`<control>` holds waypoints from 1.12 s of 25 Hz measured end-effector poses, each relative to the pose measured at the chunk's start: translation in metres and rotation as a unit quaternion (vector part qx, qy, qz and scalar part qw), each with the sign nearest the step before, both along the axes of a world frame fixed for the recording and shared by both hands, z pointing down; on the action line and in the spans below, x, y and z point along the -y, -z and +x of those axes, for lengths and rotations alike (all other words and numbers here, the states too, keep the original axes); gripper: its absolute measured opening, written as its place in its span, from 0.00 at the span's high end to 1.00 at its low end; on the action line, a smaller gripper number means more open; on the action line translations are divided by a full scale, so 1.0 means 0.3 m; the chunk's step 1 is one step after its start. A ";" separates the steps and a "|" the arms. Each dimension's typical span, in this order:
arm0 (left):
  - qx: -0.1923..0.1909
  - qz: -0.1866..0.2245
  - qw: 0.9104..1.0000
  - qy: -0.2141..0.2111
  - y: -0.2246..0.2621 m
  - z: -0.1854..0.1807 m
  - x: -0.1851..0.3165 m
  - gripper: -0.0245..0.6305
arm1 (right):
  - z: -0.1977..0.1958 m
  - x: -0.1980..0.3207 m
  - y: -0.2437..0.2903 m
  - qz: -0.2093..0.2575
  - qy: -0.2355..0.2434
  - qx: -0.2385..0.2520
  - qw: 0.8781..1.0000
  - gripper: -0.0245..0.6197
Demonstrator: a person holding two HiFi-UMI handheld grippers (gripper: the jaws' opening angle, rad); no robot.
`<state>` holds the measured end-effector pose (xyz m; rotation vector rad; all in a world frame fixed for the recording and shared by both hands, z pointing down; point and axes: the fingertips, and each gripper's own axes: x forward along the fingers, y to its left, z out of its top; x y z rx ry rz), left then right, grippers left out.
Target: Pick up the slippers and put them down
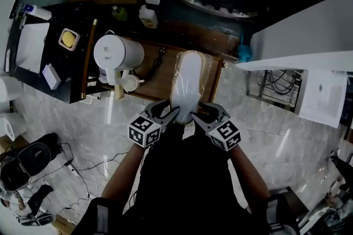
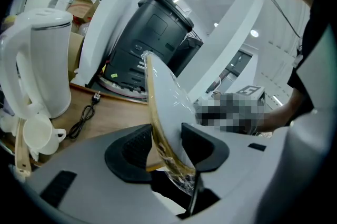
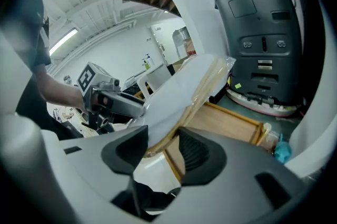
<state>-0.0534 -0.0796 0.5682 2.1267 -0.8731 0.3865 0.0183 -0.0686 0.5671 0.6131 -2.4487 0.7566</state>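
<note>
Head view shows the white, tan-soled slippers in clear plastic wrap (image 1: 187, 82) over a brown wooden tray (image 1: 156, 84). The left gripper (image 1: 171, 113) and right gripper (image 1: 199, 112) each clamp the near end. A white plastic kettle (image 1: 115, 54) stands beside.

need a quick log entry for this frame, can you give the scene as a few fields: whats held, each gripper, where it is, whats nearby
held item: wrapped slippers, white with tan soles, in clear plastic
left gripper: shut on the slippers' near end
right gripper: shut on the same end, from the other side
position: tilted up, held above the wooden tray
nearby: white kettle, cup, black cord
</note>
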 end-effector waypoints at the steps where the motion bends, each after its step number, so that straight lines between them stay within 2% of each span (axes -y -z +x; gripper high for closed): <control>1: 0.002 -0.004 1.000 0.000 -0.013 0.006 0.006 0.70 | 0.005 0.005 -0.014 -0.005 -0.001 -0.001 1.000 0.67; 10: 0.018 -0.032 0.999 -0.010 -0.103 0.038 0.039 0.70 | 0.035 0.038 -0.109 -0.036 0.000 -0.003 0.999 0.67; 19: 0.035 -0.074 0.997 -0.002 -0.249 0.033 0.035 0.70 | 0.027 0.046 -0.243 -0.064 0.022 -0.031 0.997 0.67; 28: 0.048 -0.097 0.994 -0.014 -0.340 0.047 0.047 0.70 | 0.039 0.056 -0.337 -0.098 0.018 -0.047 0.994 0.68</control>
